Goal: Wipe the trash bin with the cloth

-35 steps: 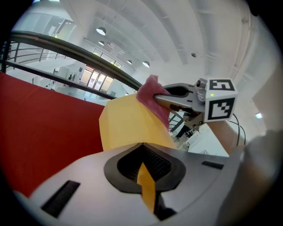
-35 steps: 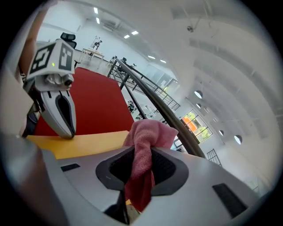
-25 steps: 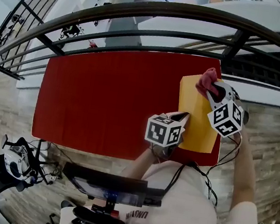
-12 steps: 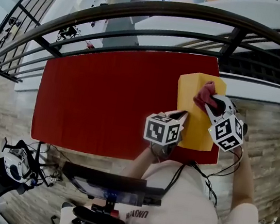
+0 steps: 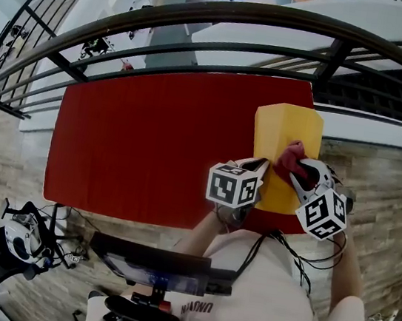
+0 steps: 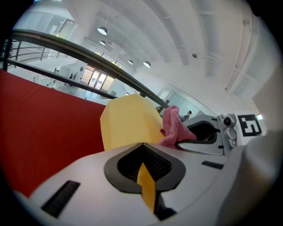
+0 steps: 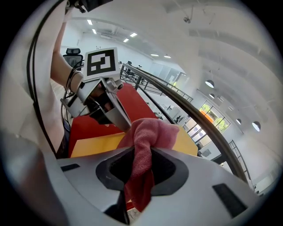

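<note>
Bin (image 5: 286, 131): yellow, on red table (image 5: 152, 134) near its right edge; seemingly light, thin-walled and slick, so likely to slide. Left gripper (image 6: 144, 164): jaws pinched on its rim. Cloth (image 5: 288, 160): pink, soft, limp, touching the bin. Right gripper (image 7: 140, 170): clamped on the bunched cloth

Head view: high above person, faces steeply down; whole red table (image 5: 152, 134), yellow trash bin (image 5: 288, 128), left gripper (image 5: 262, 165) and right gripper (image 5: 298, 170) in frame.
Left gripper view: low, along own jaws; bin close ahead, right gripper at right.
Right gripper view: along own jaws; pink cloth (image 7: 148, 141) very close, left gripper beyond.
Shared by all three: bin, cloth, table, railing (image 5: 208, 15).
</note>
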`<control>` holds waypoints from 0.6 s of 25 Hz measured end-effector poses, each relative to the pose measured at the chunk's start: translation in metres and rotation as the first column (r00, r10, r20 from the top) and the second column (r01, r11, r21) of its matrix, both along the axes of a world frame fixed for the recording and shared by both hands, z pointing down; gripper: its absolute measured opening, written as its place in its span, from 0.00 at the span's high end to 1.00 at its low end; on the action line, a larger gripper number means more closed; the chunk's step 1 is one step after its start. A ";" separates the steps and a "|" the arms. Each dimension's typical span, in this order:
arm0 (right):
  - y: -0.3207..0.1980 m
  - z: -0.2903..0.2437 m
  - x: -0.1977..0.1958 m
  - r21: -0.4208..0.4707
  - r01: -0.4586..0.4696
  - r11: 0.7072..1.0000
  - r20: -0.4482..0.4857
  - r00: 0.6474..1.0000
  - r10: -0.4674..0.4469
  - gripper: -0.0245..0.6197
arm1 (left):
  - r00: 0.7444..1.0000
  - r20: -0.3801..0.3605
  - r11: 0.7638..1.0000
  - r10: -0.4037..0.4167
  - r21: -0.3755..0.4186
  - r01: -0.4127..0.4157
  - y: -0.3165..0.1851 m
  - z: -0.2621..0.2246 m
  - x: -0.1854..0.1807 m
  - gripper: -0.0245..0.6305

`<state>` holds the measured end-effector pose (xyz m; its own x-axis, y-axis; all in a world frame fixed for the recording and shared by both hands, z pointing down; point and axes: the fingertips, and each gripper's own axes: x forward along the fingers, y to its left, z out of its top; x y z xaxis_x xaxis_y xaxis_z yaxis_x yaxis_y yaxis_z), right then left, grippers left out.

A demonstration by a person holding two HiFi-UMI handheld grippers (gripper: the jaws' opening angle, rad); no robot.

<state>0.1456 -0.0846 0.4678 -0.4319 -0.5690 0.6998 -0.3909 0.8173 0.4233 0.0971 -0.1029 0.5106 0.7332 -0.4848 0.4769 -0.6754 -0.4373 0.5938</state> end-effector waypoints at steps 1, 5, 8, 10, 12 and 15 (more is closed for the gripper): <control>0.005 0.001 -0.001 -0.007 0.004 1.000 -0.002 1.000 -0.004 0.81 | 1.000 -0.004 1.000 -0.008 0.000 0.008 0.000 -0.001 -0.001 0.96; 0.022 0.003 -0.004 -0.039 0.023 0.999 -0.009 1.000 -0.024 0.81 | 0.998 -0.032 0.999 -0.048 0.000 0.048 -0.004 -0.004 -0.008 0.96; 0.034 0.004 -0.005 -0.069 0.036 0.997 -0.013 0.999 -0.037 0.81 | 0.998 -0.027 0.998 -0.061 0.007 0.061 -0.005 -0.007 -0.011 0.96; 0.042 0.006 -0.005 -0.097 0.046 0.994 -0.017 0.999 -0.048 0.81 | 0.997 -0.028 0.997 -0.073 0.010 0.073 -0.006 -0.007 -0.014 0.96; 0.051 0.008 -0.007 -0.132 0.067 0.989 -0.024 0.997 -0.070 0.81 | 0.996 -0.027 0.996 -0.086 0.013 0.086 -0.007 -0.007 -0.019 0.96; 0.064 0.009 -0.011 -0.190 0.109 0.976 -0.039 0.992 -0.119 0.81 | 0.994 -0.028 0.994 -0.106 0.012 0.106 -0.008 -0.008 -0.028 0.96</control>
